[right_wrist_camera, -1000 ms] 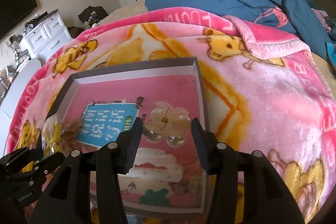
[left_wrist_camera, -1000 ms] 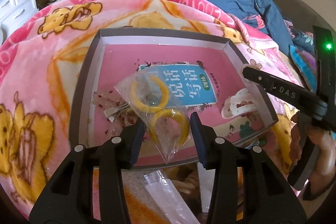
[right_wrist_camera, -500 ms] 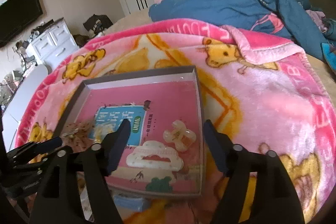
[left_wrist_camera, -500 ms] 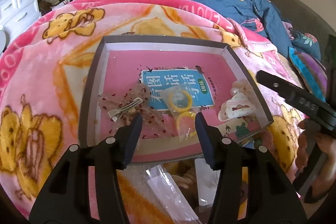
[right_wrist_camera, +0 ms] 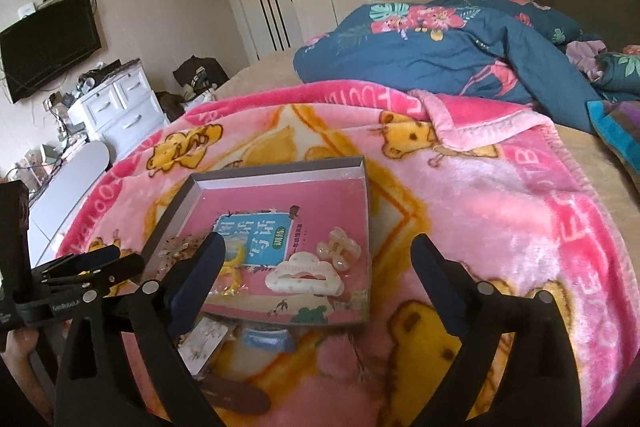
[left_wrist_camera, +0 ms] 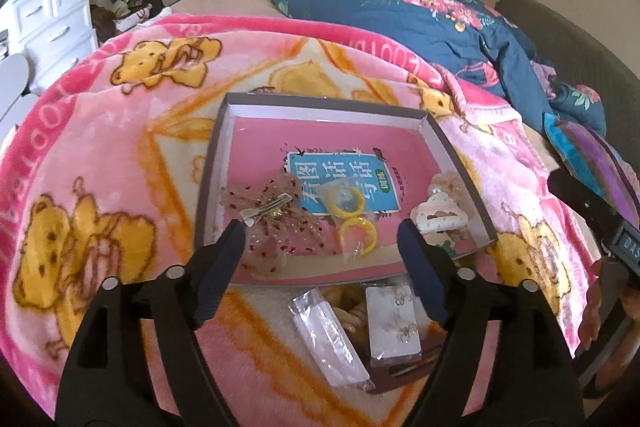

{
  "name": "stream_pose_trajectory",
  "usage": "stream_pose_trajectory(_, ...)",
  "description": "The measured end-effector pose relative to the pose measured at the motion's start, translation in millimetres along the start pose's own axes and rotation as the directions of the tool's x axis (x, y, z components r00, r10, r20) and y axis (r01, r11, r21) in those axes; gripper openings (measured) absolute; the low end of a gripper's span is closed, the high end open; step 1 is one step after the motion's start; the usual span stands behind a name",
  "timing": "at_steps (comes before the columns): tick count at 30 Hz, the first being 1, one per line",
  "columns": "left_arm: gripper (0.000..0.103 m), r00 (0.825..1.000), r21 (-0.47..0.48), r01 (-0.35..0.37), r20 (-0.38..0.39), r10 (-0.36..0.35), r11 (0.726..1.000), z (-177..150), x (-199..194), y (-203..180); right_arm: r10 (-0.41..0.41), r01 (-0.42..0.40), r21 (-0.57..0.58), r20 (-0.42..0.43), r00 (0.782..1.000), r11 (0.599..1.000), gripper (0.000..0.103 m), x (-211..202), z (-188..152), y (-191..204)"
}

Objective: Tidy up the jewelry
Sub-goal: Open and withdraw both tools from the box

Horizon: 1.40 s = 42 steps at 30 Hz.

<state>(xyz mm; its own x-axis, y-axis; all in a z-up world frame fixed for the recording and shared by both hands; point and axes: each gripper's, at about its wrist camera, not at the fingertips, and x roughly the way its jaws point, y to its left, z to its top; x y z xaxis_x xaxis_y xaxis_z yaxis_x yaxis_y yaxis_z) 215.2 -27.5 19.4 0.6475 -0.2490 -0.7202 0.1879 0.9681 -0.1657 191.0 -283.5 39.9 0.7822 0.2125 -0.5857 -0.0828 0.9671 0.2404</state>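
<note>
One shallow grey-walled tray (left_wrist_camera: 212,163) lies on the pink bear-print blanket (left_wrist_camera: 100,155) over the bed, just ahead of both sets of jaws. Counted inside it: one clear packet holding two yellow rings (left_wrist_camera: 352,215), directly ahead of the left gripper (left_wrist_camera: 320,247) between its two fingers' lines; one sheer bow clip with red specks (left_wrist_camera: 272,223), ahead of its left finger; one white cloud-shaped claw clip (left_wrist_camera: 438,217), ahead of its right finger; one smaller translucent claw clip (right_wrist_camera: 338,249), beyond the cloud clip toward the tray's right wall. All four rest on the tray's pink printed floor, apart from either tool. The left gripper's jaws are spreading, nothing between them. The right gripper (right_wrist_camera: 316,271) is likewise spreading its jaws, empty, with the cloud clip and small clip lying ahead of the gap. Below the jaws, outside the tray's near wall, sit one white earring card (left_wrist_camera: 394,323) and one clear plastic sleeve (left_wrist_camera: 328,339), side by side. Open blanket surrounds the tray left, right and beyond; a blue floral quilt (right_wrist_camera: 440,47) is heaped well behind.
</note>
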Motion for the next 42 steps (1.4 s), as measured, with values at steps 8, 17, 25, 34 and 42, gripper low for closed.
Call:
stream_pose_trajectory(8, 0.089, 0.999, -0.017, -0.012, 0.045, 0.013, 1.000, -2, -32, 3, 0.008, -0.008, 0.013, 0.021, 1.000, 1.000, 0.095, -27, -5, 0)
stream_pose_trajectory(17, 0.091, 0.997, -0.028, -0.015, 0.081, 0.017, 1.000, -7, -59, 4, 0.015, -0.015, -0.003, 0.035, 0.999, 1.000, 0.095, -50, -15, 7)
stream_pose_trajectory(25, 0.092, 0.996, -0.029, -0.033, 0.084, 0.035, 0.999, -18, -70, 8, 0.025, -0.024, -0.025, 0.035, 0.999, 0.999, 0.095, -63, -25, 15)
stream_pose_trajectory(34, 0.092, 0.996, -0.023, -0.049, 0.067, 0.051, 0.999, -34, -75, 11, 0.025, -0.024, -0.042, 0.021, 0.999, 0.999, 0.095, -72, -43, 20)
stream_pose_trajectory(42, 0.092, 0.997, -0.010, -0.061, 0.050, 0.061, 0.998, -48, -74, 10, 0.027, -0.027, -0.052, -0.003, 1.000, 0.998, 0.095, -73, -58, 24)
